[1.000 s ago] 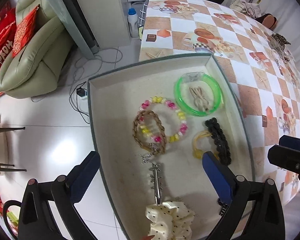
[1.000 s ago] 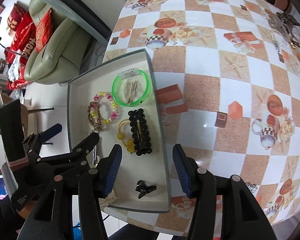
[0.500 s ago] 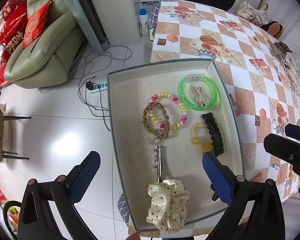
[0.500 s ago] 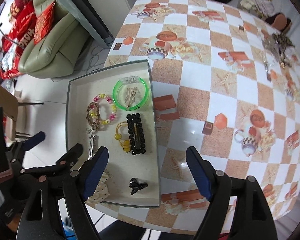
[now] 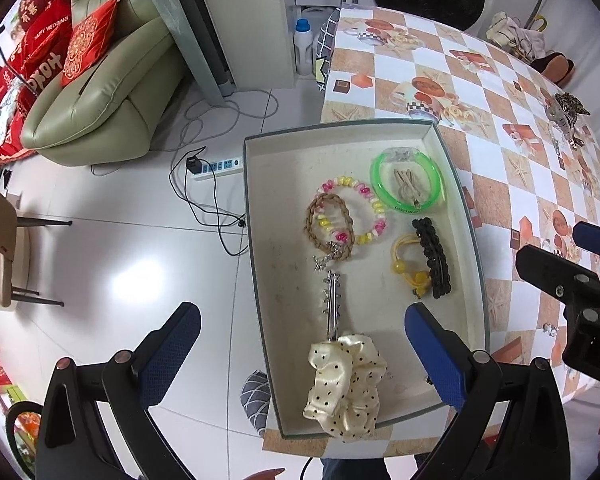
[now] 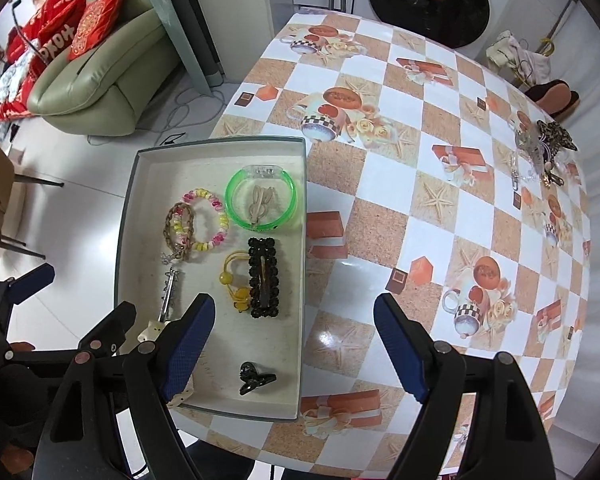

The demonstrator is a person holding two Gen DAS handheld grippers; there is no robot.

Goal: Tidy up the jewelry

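Two hand-held grippers hang above a shallow grey tray [image 6: 304,264] that sits at the edge of a tabletop [image 6: 420,208] covered in an orange-and-white checked cloth. The left gripper [image 5: 300,344] has its blue-padded fingers [image 5: 172,356] spread wide with nothing between them, and the right gripper [image 6: 292,344] likewise shows its fingers [image 6: 400,348] released and empty, one over the tray and the other over the cloth.

The jewelry lies inside the tray: a green bangle [image 6: 262,198] near the far right corner with a beige clip [image 6: 260,202] inside its ring, a pink-and-yellow bead bracelet [image 6: 206,220] overlapping a brown braided bracelet [image 6: 178,232], a black beaded barrette [image 6: 264,278] touching a yellow hair tie [image 6: 234,282], a silver toothed clip [image 5: 334,304] and, at the near end, a cream dotted scrunchie [image 5: 346,384]. A small black claw clip [image 6: 254,376] rests near the tray's front right corner.

More trinkets [image 6: 540,148] lie in a heap at the far side of the tabletop, well apart from the tray.
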